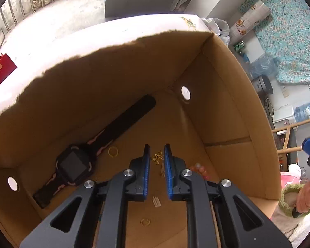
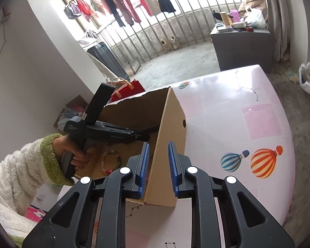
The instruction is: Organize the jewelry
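Table (image 2: 227, 111), pink, balloon-printed, bore a cardboard box (image 1: 227, 107), open-topped, seemingly the collecting place for the jewelry; right gripper (image 2: 158, 165) straddled the box's near corner wall with a moderate gap, not clamped, probably to steady it; inside lay a black watch (image 1: 74, 166) along the left wall; left gripper (image 1: 157, 159), reaching down into the box, stood narrowly parted over a gold butterfly pendant (image 1: 157, 157), apparently not pinched; a bead bracelet (image 2: 111, 162), a gold ring (image 1: 113, 151) and another ring (image 1: 145, 222) lay loose on the floor.
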The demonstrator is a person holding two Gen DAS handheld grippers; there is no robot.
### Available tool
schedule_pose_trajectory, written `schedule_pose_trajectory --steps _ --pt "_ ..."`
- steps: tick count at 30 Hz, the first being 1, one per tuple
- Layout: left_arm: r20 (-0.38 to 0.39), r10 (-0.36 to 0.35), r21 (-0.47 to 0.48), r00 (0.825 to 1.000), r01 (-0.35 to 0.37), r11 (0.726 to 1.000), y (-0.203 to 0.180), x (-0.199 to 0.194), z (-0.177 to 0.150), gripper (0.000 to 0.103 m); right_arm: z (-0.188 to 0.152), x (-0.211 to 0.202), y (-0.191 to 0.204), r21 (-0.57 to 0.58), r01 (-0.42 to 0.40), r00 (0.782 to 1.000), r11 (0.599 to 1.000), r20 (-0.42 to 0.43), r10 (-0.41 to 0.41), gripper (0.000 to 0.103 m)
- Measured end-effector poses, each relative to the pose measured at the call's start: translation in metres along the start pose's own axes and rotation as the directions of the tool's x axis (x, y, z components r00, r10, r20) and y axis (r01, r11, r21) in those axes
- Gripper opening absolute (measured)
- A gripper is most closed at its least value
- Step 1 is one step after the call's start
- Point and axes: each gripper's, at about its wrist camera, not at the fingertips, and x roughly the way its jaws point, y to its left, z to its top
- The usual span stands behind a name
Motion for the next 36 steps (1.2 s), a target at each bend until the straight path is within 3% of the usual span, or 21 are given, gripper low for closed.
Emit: schedule_pose_trajectory --steps 2,5,7,8,11,14,16,19,22,23,26,27,29,31,35,36 --pt "-0.003 0.047 0.015 0.999 -0.047 0.999 -0.001 0.004 0.006 0.013 -0.004 -0.005 -0.002 0.015 0.006 1.0 1.0 0.002 -0.006 0.021" --pt "-0.018 0.029 -0.014 0.999 -0.03 0.999 0.0 0.007 0.011 0.018 -0.008 -0.013 -0.007 0.039 0.007 1.0 0.999 0.008 -0.007 0.023" --pt "-0.014 0.033 -0.019 0.999 -0.033 0.999 -0.001 0.004 0.011 0.037 -0.01 -0.016 -0.009 0.053 0.007 1.0 0.999 0.014 -0.008 0.024" --pt "-0.005 0.035 -0.022 0.999 -0.035 0.999 -0.001 0.001 0.01 0.039 -0.01 -0.019 -0.008 0.058 0.01 1.0 0.998 0.018 -0.011 0.024" --pt "0.047 0.034 -0.027 0.998 -0.033 0.999 -0.002 -0.024 0.006 0.041 -0.01 -0.02 -0.008 0.069 0.016 0.999 0.997 0.028 -0.018 0.027" --pt "0.154 0.032 -0.029 0.988 -0.028 0.999 -0.003 -0.072 -0.015 0.047 -0.012 -0.018 -0.003 0.071 0.014 1.0 0.997 0.024 -0.016 0.034" --pt "0.253 0.061 -0.032 0.966 -0.054 0.998 -0.005 -0.114 -0.041 0.061 -0.014 -0.012 0.001 0.066 0.024 1.0 0.998 0.009 -0.025 0.04" --pt "0.386 0.113 -0.06 0.916 -0.097 0.993 0.0 -0.167 -0.091 0.077 -0.018 0.004 0.004 0.068 0.029 0.999 0.997 -0.034 -0.027 0.04" --pt "0.467 0.231 -0.176 0.854 -0.166 0.97 0.017 -0.198 -0.146 0.085 -0.021 0.022 0.006 0.068 0.036 0.996 0.997 -0.08 -0.03 0.04" --pt "0.47 0.259 -0.215 0.844 -0.176 0.961 0.024 -0.201 -0.162 0.085 -0.022 0.027 0.008 0.063 0.042 0.995 0.997 -0.095 -0.036 0.04" --pt "0.451 0.25 -0.323 0.857 -0.105 0.941 0.047 -0.189 -0.197 0.085 -0.024 0.041 0.011 0.05 0.076 0.988 0.996 -0.138 -0.068 0.038" --pt "0.447 0.236 -0.356 0.863 -0.07 0.932 0.055 -0.181 -0.206 0.085 -0.025 0.044 0.011 0.046 0.089 0.986 0.995 -0.147 -0.081 0.035" --pt "0.441 0.196 -0.406 0.876 0.0 0.914 0.067 -0.161 -0.215 0.085 -0.027 0.051 0.011 0.053 0.096 0.981 0.994 -0.174 -0.085 0.02" --pt "0.436 0.148 -0.435 0.888 0.064 0.898 0.071 -0.143 -0.22 0.085 -0.028 0.053 0.01 0.059 0.093 0.98 0.994 -0.182 -0.081 0.019" --pt "0.48 0.043 -0.432 0.876 0.193 0.881 0.068 -0.128 -0.222 0.084 -0.029 0.052 0.015 0.027 0.125 0.975 0.992 -0.187 -0.118 0.017" --pt "0.481 0.058 -0.434 0.875 0.18 0.883 0.065 -0.128 -0.222 0.082 -0.03 0.051 0.017 0.022 0.131 0.975 0.991 -0.186 -0.124 0.017"
